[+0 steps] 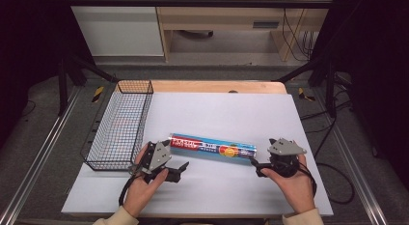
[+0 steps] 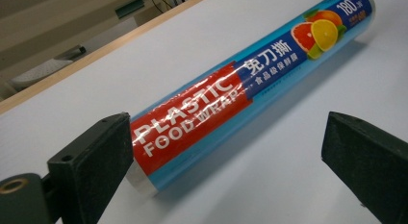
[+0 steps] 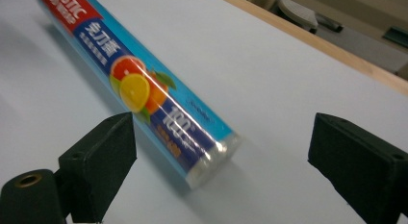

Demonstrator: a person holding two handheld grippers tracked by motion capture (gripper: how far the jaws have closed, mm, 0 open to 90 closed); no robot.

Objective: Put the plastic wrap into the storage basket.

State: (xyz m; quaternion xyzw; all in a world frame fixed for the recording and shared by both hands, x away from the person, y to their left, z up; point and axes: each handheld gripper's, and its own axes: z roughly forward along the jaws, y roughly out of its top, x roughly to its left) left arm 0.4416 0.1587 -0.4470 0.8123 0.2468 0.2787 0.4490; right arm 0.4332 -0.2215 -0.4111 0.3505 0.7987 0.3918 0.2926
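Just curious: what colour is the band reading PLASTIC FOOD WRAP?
Red with white letters, on the blue roll; clearest in the left gripper view.

blue-and-red roll (image 1: 212, 146) (citrus print), black mesh basket (image 1: 118, 126)

In the left gripper view, the roll (image 2: 231, 96) ran off the edge at one o'clock. In the right gripper view, it was cut at eleven o'clock, its small print too blurred to read.
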